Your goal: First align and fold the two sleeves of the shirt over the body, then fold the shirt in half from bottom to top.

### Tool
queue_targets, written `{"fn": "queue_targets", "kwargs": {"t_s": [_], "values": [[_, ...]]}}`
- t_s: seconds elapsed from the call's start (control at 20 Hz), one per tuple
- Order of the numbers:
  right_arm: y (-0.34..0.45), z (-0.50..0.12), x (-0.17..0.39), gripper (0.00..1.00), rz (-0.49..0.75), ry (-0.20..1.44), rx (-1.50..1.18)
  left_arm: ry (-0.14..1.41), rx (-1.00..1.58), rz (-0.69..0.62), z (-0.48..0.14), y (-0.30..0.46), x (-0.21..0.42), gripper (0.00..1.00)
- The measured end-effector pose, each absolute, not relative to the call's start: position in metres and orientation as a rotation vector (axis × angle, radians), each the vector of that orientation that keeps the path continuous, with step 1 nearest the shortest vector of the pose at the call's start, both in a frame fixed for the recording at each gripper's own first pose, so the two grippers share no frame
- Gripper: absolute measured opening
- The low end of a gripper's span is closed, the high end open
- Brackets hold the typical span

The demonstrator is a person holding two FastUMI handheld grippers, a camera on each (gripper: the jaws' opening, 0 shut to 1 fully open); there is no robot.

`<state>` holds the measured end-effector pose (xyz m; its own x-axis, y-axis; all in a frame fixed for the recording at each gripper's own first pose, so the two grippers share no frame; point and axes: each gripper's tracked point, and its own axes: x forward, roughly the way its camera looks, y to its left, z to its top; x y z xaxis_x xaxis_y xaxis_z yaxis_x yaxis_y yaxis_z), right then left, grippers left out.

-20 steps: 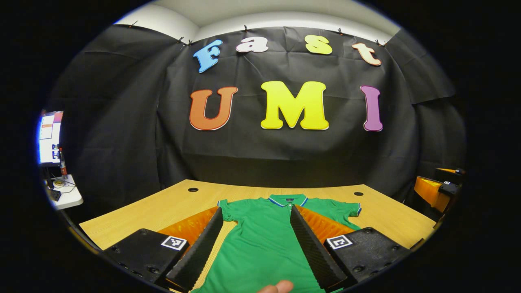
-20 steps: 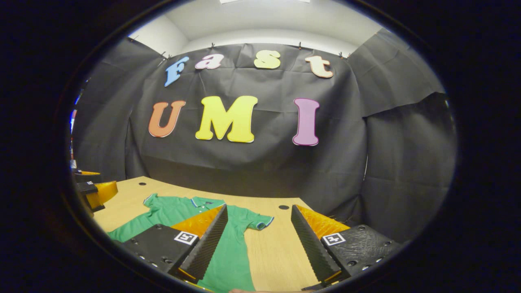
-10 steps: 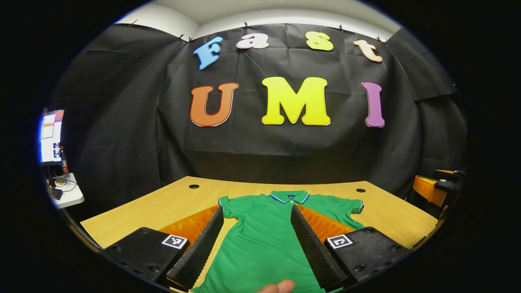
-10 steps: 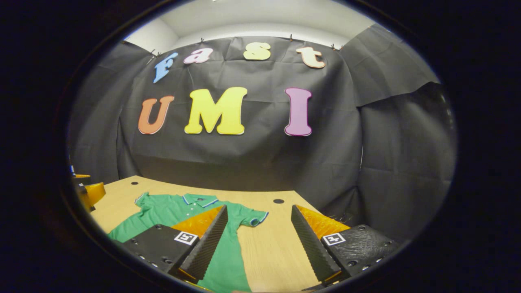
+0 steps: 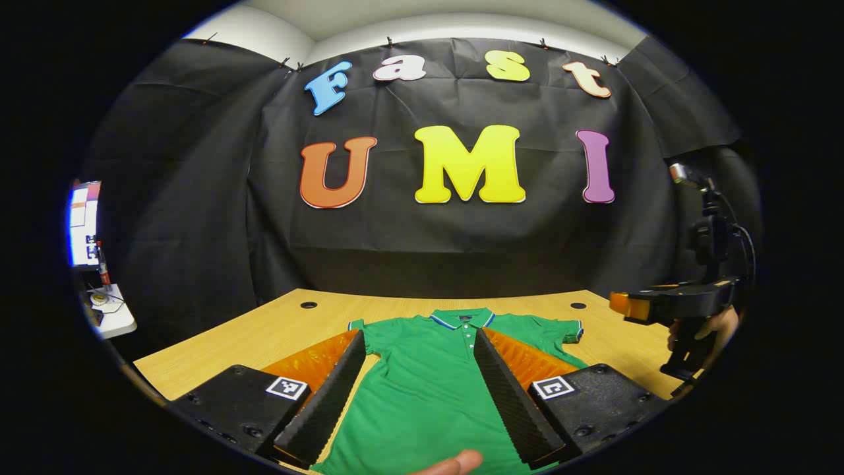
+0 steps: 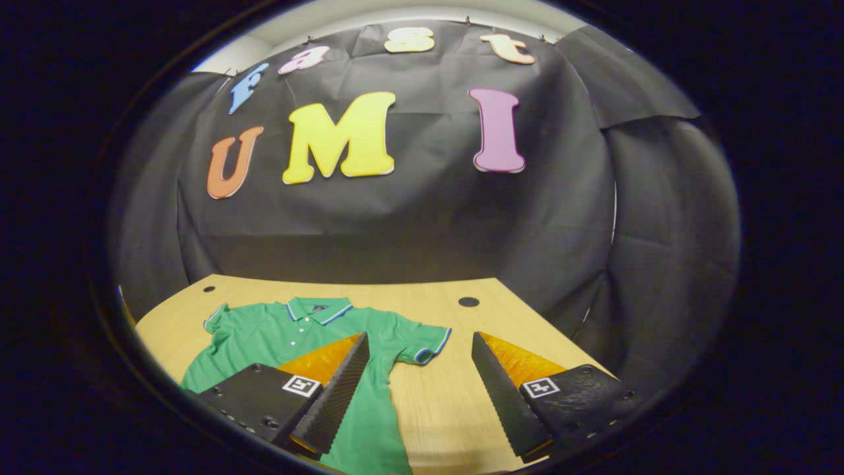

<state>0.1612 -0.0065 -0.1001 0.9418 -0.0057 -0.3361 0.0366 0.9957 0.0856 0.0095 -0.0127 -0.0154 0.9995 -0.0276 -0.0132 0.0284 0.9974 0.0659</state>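
Recording booth, black cloth wall (image 5: 198, 198), wooden table (image 5: 264, 330)

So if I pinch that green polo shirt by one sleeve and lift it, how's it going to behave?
The green polo shirt lies flat and thin on the wooden table, so it will probably droop rather than hold shape. The sleeve has a ribbed, trimmed cuff, likely a firmer pinch point. The knit looks matte, so it should drag on the wood more than slide.

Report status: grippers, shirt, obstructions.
Left gripper open, above the shirt body. Right gripper open, near the right sleeve. Shirt flat on table, sleeves unfolded. Nothing in the way.
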Motion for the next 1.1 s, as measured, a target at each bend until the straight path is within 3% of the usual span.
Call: {"fn": "queue_targets", "kwargs": {"t_s": [0.3,0.55,0.6,0.7,0.75,0.8,0.9,1.1], "values": [[0.007,-0.158,0.236,0.95,-0.037,0.517,0.134,0.028,0.059,-0.018,-0.020,-0.004,0.018,1.00],[0.012,-0.200,0.271,0.86,-0.086,0.639,0.218,0.051,0.047,-0.007,-0.028,0.005,0.025,1.00],[0.012,-0.206,0.277,0.91,-0.101,0.648,0.233,0.058,0.043,-0.006,-0.030,0.007,0.027,1.00],[0.011,-0.217,0.278,0.91,-0.114,0.682,0.267,0.074,0.035,-0.001,-0.033,0.010,0.029,1.00],[0.011,-0.225,0.280,0.85,-0.126,0.695,0.283,0.080,0.033,0.002,-0.035,0.011,0.031,1.00],[0.013,-0.227,0.283,0.86,-0.122,0.697,0.300,0.083,0.032,0.004,-0.036,0.013,0.031,1.00],[0.008,-0.232,0.285,0.76,-0.133,0.710,0.317,0.088,0.030,0.009,-0.037,0.015,0.032,1.00],[0.006,-0.239,0.290,0.48,-0.127,0.741,0.400,0.097,0.029,0.014,-0.041,0.017,0.035,1.00]]}}
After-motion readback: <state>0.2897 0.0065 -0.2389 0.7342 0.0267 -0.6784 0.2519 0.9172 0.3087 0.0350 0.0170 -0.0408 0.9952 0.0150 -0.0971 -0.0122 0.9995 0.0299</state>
